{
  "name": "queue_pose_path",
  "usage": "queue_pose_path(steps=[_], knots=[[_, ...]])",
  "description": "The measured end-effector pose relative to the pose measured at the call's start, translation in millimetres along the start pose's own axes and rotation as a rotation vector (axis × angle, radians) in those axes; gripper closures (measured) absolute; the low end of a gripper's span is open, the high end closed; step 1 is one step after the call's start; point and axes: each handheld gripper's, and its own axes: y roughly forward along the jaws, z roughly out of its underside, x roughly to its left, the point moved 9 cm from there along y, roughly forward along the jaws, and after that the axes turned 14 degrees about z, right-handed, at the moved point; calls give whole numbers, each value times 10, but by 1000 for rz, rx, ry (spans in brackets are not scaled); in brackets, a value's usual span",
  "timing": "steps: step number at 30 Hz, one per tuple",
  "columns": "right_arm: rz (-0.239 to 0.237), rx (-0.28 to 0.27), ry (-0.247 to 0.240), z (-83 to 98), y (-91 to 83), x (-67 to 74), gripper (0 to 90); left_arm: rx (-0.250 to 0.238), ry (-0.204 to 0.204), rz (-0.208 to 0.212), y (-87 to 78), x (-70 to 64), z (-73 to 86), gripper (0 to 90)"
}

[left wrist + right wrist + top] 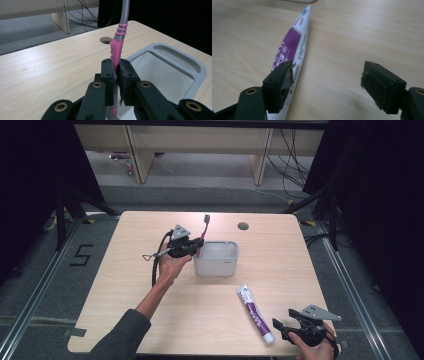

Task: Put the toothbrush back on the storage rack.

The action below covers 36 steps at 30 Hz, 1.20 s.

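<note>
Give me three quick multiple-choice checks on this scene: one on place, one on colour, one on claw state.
1. Where does the toothpaste tube lie?
A. in the bin
B. flat on the table
C. on the floor

2. What colour is the toothbrush handle at the grip?
A. pink
B. green
C. yellow

3. How stands the left claw?
A. wide open
B. shut on the toothbrush
C. shut on the tube

Key: B, the tube rests on bare wood near the open right claw; A, pink between the pads; B, pads clamp it beside the grey bin.
</note>
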Motion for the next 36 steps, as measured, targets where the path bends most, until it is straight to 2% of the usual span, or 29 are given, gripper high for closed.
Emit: queue_pose_path(steps=[2, 3, 5, 6, 7, 10, 11, 14, 16, 17, 18, 19, 21, 22, 23, 24, 26, 28, 29, 30, 32, 36], knots=[[18, 14, -10, 9, -17, -20, 257, 4, 0, -1, 0, 5, 10, 824], [5, -5, -3, -4, 2, -6, 257, 11, 3, -2, 1, 9, 19, 824], [4, -2, -5, 0, 0, 0, 258, 11, 0, -5, 2, 21, 28, 824], [18, 8, -5, 7, -6, -6, 258, 13, 0, -2, 3, 20, 34, 824], [44, 6, -33, 5, -17, -46, 258, 15, 2, -3, 5, 20, 41, 824], [23, -1, -12, -1, -6, -21, 258, 11, -5, 0, 6, 16, 47, 823], [-2, 0, -3, 1, -1, 2, 258, 12, -6, 1, 8, 13, 48, 822], [-2, -1, -2, -1, 0, 3, 258, 12, -7, -2, 8, 8, 50, 817], [40, 9, -28, 7, -18, -42, 258, 15, -2, 5, 8, -3, 52, 812], [41, 5, -27, 3, -17, -44, 258, 15, 1, 4, 8, -3, 50, 811], [31, -4, -17, -4, -6, -30, 258, 15, -1, 2, 7, -1, 51, 805], [17, 4, 18, 2, -7, 5, 258, 13, -7, 3, 8, -1, 51, 800], [2, 2, 9, 3, -3, 3, 258, 13, -6, 0, 0, -5, 46, 784], [19, 3, -2, 4, -12, -15, 258, 20, 1, -3, -4, -9, 44, 778], [8, -6, -3, -2, -5, -9, 258, 27, 11, -7, -9, -14, 42, 774], [20, -4, -5, -2, -4, -18, 258, 29, 17, -13, -11, -17, 41, 776], [7, -2, 2, 0, -5, -2, 258, 24, 10, -14, -16, -16, 35, 771], [11, -9, -5, -3, 0, -12, 258, 14, -1, -16, -21, -19, 22, 735], [8, 2, 6, 3, -4, -4, 257, 11, 6, -18, -32, -23, 8, 709], [8, 1, 6, 3, -4, -5, 258, 7, 2, -23, -46, -29, -6, 660], [28, 3, -3, 3, -10, -25, 258, 2, -4, -30, -78, -28, -30, 618], [9, -1, 4, 1, -5, -8, 258, -14, -21, -49, -161, -33, -77, 514]])
